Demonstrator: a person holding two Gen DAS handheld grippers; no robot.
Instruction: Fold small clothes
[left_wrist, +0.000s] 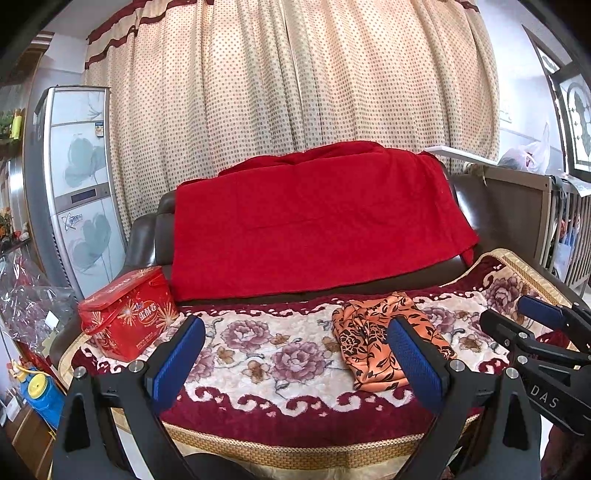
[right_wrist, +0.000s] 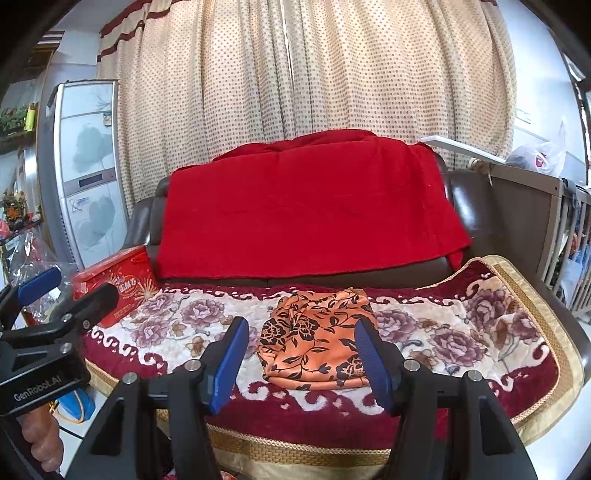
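sofa (right_wrist: 476, 206) draped with a red blanket (right_wrist: 306, 206); flowered seat cover (right_wrist: 461, 332) beneath. orange patterned cloth (right_wrist: 314, 339) lies bunched on the cover, right of centre. left gripper (left_wrist: 295, 354) and right gripper (right_wrist: 301, 358) both spread, empty, hovering short of the cloth.

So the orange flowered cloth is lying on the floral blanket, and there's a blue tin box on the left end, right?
Almost. The orange flowered cloth does lie on the floral blanket, but the tin box is red, not blue, as the left wrist view shows.
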